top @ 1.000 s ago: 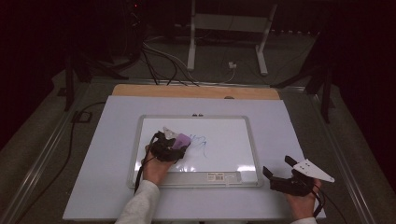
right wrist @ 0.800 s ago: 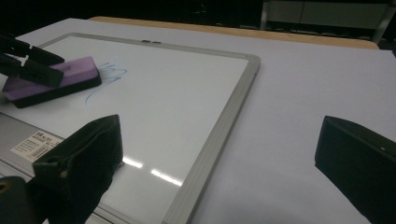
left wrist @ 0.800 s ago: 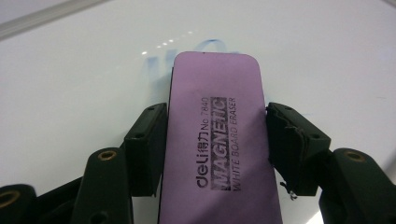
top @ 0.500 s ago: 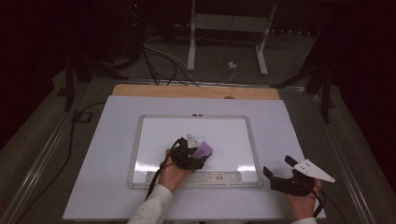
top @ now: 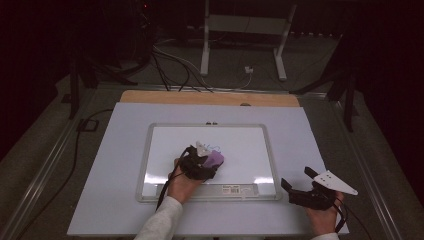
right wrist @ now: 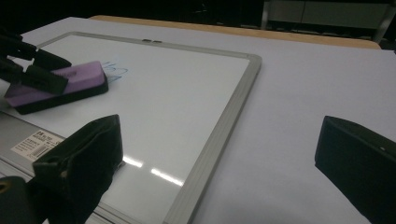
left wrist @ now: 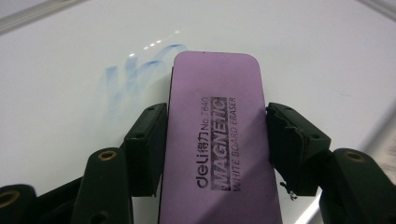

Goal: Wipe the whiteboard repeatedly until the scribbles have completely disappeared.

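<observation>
A: Where's the eraser rn?

B: Purple eraser [left wrist: 217,140] is clamped in my left gripper [top: 202,165], pads pressed on both long sides. It lies flat on the whiteboard [top: 250,150], approx mid-board, right beside a faint blue scribble [left wrist: 133,77].

A: And the other hand?

B: My right gripper [top: 298,186] is w/ jaws wide apart, nothing btwn them. It's on the white table [top: 100,200], just off the board's near right corner, well apart from the eraser.
</observation>
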`<control>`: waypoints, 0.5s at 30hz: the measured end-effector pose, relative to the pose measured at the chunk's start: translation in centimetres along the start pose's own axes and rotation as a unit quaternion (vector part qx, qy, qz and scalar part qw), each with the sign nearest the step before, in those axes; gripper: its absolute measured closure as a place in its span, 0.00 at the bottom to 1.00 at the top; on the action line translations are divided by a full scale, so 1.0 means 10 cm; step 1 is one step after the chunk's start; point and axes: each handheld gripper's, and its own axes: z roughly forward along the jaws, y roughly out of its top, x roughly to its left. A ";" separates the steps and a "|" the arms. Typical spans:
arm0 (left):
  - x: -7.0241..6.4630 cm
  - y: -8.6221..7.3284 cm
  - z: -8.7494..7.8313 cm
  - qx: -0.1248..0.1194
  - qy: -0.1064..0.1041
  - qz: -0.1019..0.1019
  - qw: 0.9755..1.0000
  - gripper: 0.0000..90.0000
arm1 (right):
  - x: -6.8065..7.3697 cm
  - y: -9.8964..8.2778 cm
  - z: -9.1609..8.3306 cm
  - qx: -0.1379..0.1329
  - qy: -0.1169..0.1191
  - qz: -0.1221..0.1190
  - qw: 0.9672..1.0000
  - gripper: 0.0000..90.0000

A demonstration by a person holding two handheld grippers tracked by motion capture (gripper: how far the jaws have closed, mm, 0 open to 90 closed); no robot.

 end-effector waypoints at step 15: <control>0.35 -0.07 -0.10 -0.001 0.048 -0.046 0.998 0.47 | -0.02 0.00 -0.02 -0.002 -0.002 0.002 1.000 0.01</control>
